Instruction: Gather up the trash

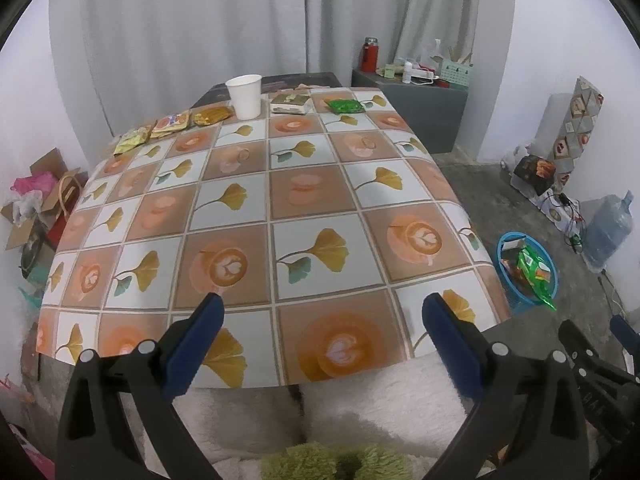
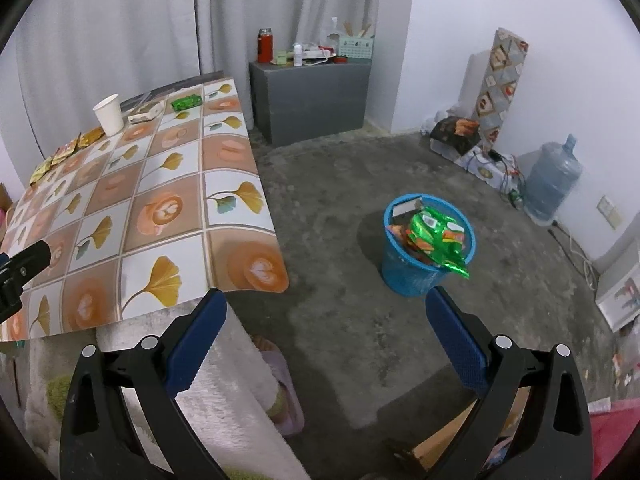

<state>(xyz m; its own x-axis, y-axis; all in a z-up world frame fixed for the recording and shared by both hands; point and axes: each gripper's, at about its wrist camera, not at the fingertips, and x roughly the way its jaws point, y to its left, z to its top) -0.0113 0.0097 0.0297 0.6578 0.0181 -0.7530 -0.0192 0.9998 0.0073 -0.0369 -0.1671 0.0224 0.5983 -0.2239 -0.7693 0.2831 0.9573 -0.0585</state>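
Note:
Trash lies along the far edge of the patterned table [image 1: 256,216]: yellow snack wrappers [image 1: 160,128], a gold wrapper [image 1: 214,115], a white paper cup [image 1: 245,96], a small flat box [image 1: 290,103] and a green wrapper [image 1: 345,106]. A blue waste basket [image 2: 428,242] stands on the floor right of the table, holding a green wrapper [image 2: 438,236] and a small box. It also shows in the left wrist view [image 1: 527,268]. My left gripper [image 1: 322,316] is open and empty over the table's near edge. My right gripper [image 2: 326,312] is open and empty, above the floor short of the basket.
A grey cabinet [image 2: 310,98] with a red flask and clutter stands by the curtain. A water jug [image 2: 554,180], boxes and cables line the right wall. Cardboard boxes [image 1: 36,204] sit left of the table. A fluffy white cover [image 2: 224,392] lies below the table edge.

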